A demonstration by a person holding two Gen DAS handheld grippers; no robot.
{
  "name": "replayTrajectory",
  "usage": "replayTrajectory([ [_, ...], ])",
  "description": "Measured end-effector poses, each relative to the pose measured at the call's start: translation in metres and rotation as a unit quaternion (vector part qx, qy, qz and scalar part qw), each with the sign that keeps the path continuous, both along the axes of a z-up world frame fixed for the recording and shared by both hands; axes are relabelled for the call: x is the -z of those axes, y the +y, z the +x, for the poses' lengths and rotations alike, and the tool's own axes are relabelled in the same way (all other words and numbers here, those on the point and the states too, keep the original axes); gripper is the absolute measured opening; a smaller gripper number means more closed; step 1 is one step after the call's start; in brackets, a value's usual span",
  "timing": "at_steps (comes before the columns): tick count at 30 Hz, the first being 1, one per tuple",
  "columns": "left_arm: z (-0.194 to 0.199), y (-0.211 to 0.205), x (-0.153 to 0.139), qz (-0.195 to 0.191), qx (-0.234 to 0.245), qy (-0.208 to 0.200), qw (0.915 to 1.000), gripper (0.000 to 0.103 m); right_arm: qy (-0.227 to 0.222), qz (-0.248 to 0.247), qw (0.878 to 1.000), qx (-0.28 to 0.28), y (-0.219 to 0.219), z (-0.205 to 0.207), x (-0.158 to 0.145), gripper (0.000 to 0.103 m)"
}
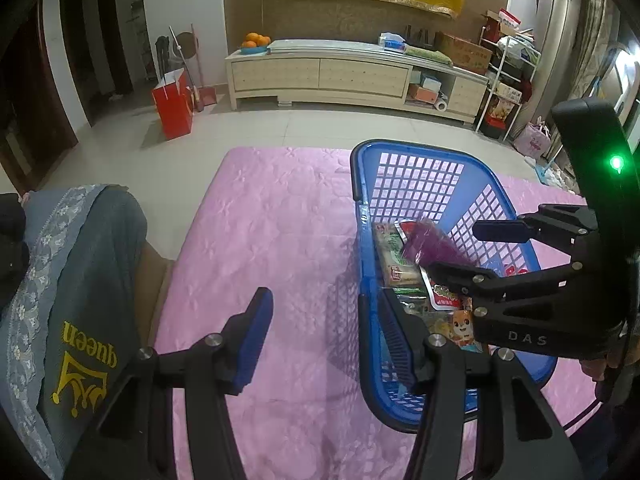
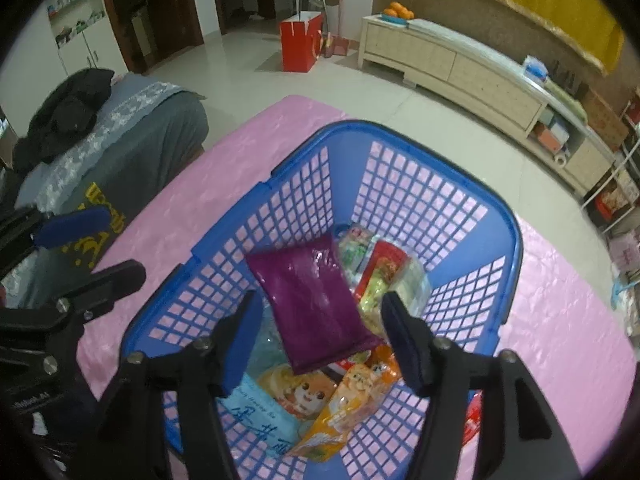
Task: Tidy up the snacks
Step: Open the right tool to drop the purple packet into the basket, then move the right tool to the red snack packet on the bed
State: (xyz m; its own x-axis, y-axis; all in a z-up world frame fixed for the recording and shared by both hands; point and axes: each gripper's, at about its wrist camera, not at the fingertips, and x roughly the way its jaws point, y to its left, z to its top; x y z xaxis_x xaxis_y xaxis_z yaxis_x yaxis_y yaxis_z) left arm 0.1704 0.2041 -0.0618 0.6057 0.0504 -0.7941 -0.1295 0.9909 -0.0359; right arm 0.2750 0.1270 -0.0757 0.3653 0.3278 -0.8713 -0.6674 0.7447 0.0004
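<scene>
A blue plastic basket (image 2: 516,240) stands on the pink cloth and holds several snack packs. A purple pack (image 2: 316,300) lies on top of them, free of the fingers; it also shows in the left wrist view (image 1: 432,246). My right gripper (image 2: 320,320) hovers open over the basket, straddling the purple pack's near end without touching it. It shows from the side in the left wrist view (image 1: 460,248). My left gripper (image 1: 324,328) is open and empty, beside the basket's left wall, its right finger over the rim.
The pink cloth (image 1: 272,240) covers the table. A grey cushion with "queen" print (image 1: 80,280) lies at the left edge. Beyond are a tiled floor, a red bag (image 1: 172,104) and a long low cabinet (image 1: 340,76).
</scene>
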Motion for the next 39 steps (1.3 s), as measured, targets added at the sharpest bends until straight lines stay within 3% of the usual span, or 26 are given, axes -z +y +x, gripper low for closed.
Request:
replayTrajectory([
  [9,-0.009,-0.025,-0.018,0.009,0.013,-0.011,0.9998,0.052,0.003,0.030,0.999,0.038,-0.057,0.003,-0.028,0.076],
  [19,-0.008,-0.092,-0.047,0.015,0.054,-0.033,0.9979,0.053,-0.029,0.030,0.995,0.086,-0.138,-0.007,-0.058,0.076],
  [22,-0.001,-0.108,-0.043,0.015,0.059,-0.032,0.9976,0.057,-0.023,0.018,0.993,0.113,-0.158,-0.006,-0.054,0.076],
  [30,0.031,-0.124,-0.019,0.035,0.067,0.014,0.9971,0.058,0.047,-0.001,0.983,0.176,-0.182,0.016,-0.020,0.076],
  [33,0.042,-0.122,-0.009,0.039,0.067,0.033,0.9965,0.073,0.066,-0.009,0.979,0.191,-0.183,0.024,-0.007,0.076],
  [34,0.043,-0.121,-0.006,0.042,0.068,0.037,0.9961,0.084,0.073,-0.011,0.978,0.194,-0.181,0.028,-0.002,0.076],
  [39,0.061,-0.121,0.009,0.068,0.072,0.069,0.9927,0.088,0.106,-0.014,0.970,0.220,-0.182,0.049,0.021,0.076],
])
